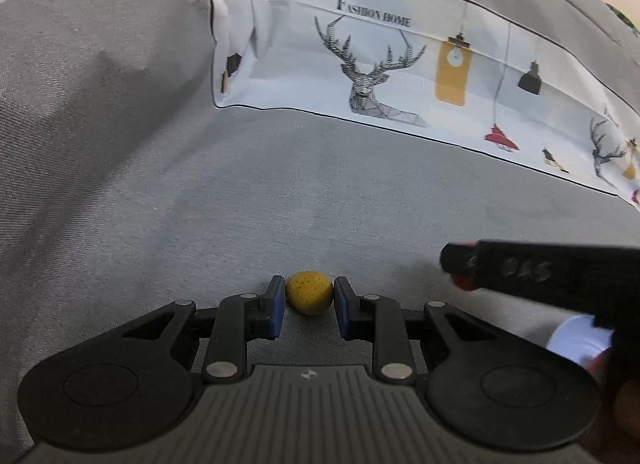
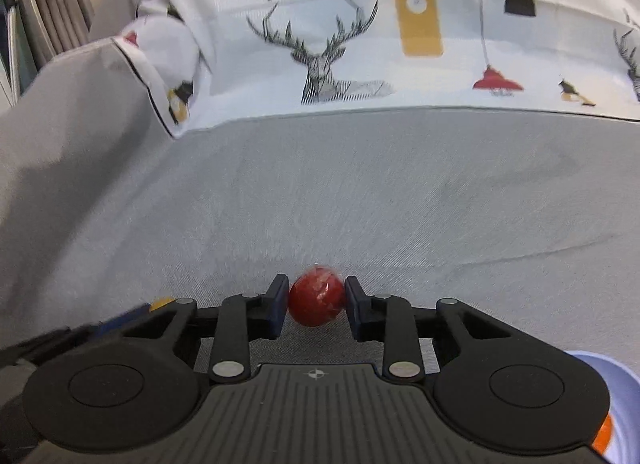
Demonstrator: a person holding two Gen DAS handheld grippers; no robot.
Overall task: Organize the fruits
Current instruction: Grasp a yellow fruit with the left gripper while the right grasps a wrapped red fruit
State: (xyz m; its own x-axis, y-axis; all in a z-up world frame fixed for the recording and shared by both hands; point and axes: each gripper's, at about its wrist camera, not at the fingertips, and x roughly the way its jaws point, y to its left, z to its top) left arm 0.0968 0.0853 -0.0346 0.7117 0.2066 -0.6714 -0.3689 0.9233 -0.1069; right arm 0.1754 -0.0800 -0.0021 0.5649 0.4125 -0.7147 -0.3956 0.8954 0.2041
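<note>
- Left wrist view first: the upper left of the frame was all grey sofa fabric (image 1: 120, 144), kind of rumpled, with a bit of curtain peeking in at the very top left corner.
- Bottom centre, the left gripper (image 1: 310, 298) had its two blue-padded fingers (image 1: 276, 306) closed in on a little yellow fruit (image 1: 310, 293), speckled, pads touching it on both sides. The fruit sat low against the grey cushion; whether it was lifted off the fabric I honestly couldn't tell.
- Upper right of that frame had a white pillow (image 1: 400, 64) with a deer print, hanging lamps and "Fashion Home" lettering.
- Right edge, mid-height: the right gripper (image 1: 520, 272) poked in as a blurry black shape with a bit of red at its tip, and below it a white bowl (image 1: 576, 340), partly hidden.
- Right wrist view: at the far lower left the left gripper's finger showed up blurred, with a dab of yellow beside it.
- Bottom centre, the right gripper (image 2: 317, 300) was clamped on a round red fruit (image 2: 317, 301), shiny, pads pressed to both sides of it.
- Same deer pillow ran across the top of the frame.
- Bottom right corner: the white bowl's rim, with something orange (image 2: 602, 440) inside it, mostly hidden behind the gripper body.
</note>
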